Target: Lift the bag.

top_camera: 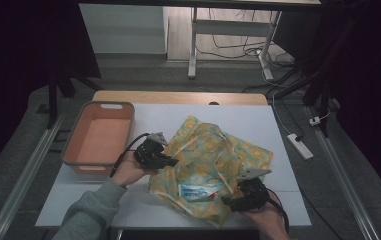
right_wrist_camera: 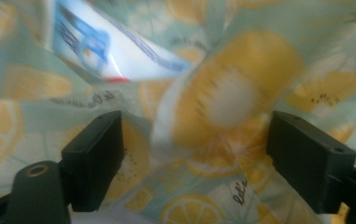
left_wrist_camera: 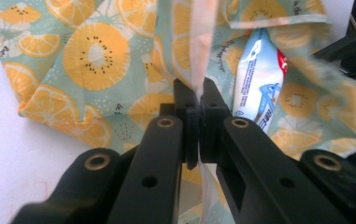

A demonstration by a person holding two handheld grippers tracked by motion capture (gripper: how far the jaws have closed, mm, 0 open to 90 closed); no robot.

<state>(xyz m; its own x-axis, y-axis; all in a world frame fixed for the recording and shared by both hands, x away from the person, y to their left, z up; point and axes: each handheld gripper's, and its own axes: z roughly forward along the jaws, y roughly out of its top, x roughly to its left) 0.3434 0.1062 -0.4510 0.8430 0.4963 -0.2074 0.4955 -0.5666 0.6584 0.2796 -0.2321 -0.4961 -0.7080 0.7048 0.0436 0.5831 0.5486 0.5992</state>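
A fruit-print fabric bag (top_camera: 228, 150), pale green with orange slices, lies crumpled on the white table (top_camera: 153, 117). A white and blue packet (top_camera: 200, 190) shows in its mouth near the front. My left gripper (top_camera: 170, 161) is at the bag's left edge, shut on a pale strap (left_wrist_camera: 201, 42) of the bag (left_wrist_camera: 91, 56); the packet (left_wrist_camera: 259, 84) lies just beyond. My right gripper (top_camera: 230, 200) is at the bag's front right corner, open. A blurred fold of the bag (right_wrist_camera: 231, 93) sits between its jaws without being pressed, and the packet (right_wrist_camera: 115, 46) is beyond.
An orange plastic basin (top_camera: 109, 104) stands at the table's left side, next to my left hand. A power strip (top_camera: 299, 145) lies on the floor to the right of the table. Table legs and cables are behind.
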